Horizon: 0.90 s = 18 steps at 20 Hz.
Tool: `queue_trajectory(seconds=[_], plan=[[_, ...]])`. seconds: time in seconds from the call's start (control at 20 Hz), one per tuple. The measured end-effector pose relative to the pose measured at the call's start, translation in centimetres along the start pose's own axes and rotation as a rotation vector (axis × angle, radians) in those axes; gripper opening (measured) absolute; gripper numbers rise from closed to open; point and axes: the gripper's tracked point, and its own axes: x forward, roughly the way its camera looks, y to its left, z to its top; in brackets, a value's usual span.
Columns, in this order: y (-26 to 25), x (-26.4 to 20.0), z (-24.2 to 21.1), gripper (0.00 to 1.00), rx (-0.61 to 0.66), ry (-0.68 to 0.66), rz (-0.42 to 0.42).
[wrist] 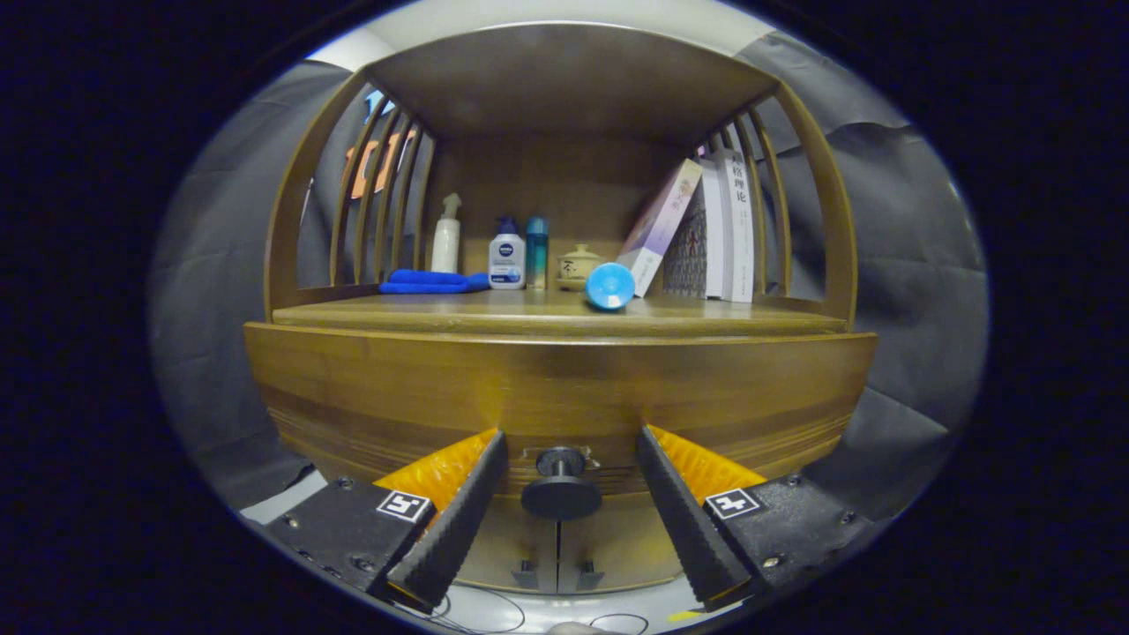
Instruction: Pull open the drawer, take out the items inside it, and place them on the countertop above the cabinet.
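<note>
A wooden cabinet fills the view, with its drawer front closed flush below the countertop. A dark round knob juts from the drawer front. My gripper is open, its two fingers standing on either side of the knob with a gap to each; neither touches it. The drawer's inside is hidden.
On the countertop stand a blue folded cloth, a white spray bottle, a white lotion bottle, a teal bottle, a small lidded pot, a blue round object and leaning books. Slatted wooden sides and a top shelf enclose it.
</note>
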Motion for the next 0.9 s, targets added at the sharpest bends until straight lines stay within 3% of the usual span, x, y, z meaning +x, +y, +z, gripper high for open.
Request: queue_trajectory(seconds=[0.7, 0.8, 0.9], plan=[[-0.1, 1.4, -0.1, 0.99, 0.033, -0.015, 0.020], [-0.1, 1.1, -1.6, 0.98, 0.011, 0.065, 0.030], [0.0, -0.3, -1.4, 0.99, 0.056, 0.056, 0.050]])
